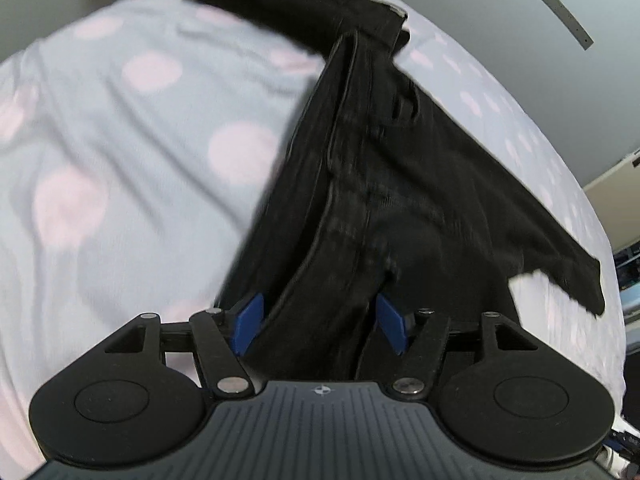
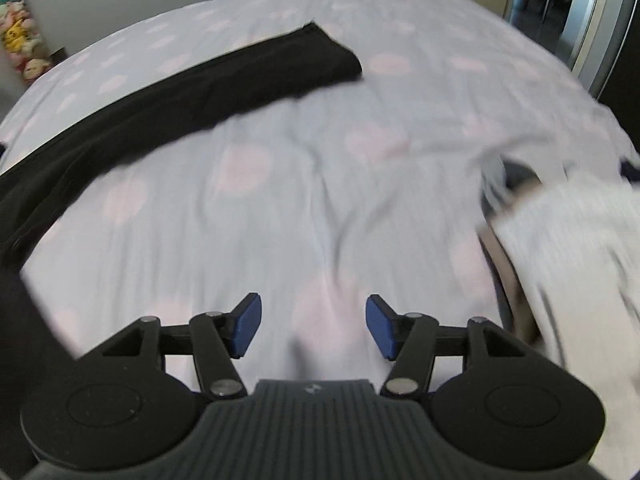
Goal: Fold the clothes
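Note:
A pair of black jeans (image 1: 380, 168) lies spread on a pale bed sheet with pink dots (image 1: 132, 140). In the left wrist view the waistband is at the far end and one leg runs off to the right. My left gripper (image 1: 318, 322) is open, with a fold of the jeans lying between its blue pads. In the right wrist view one black leg (image 2: 192, 84) stretches across the upper left. My right gripper (image 2: 312, 326) is open and empty over bare sheet (image 2: 320, 184), apart from the jeans.
A heap of white and grey clothes (image 2: 568, 240) lies at the right of the bed. Plush toys (image 2: 20, 40) stand at the far left. A mirrored door (image 2: 580, 12) is at the far right. The bed edge curves away behind the jeans.

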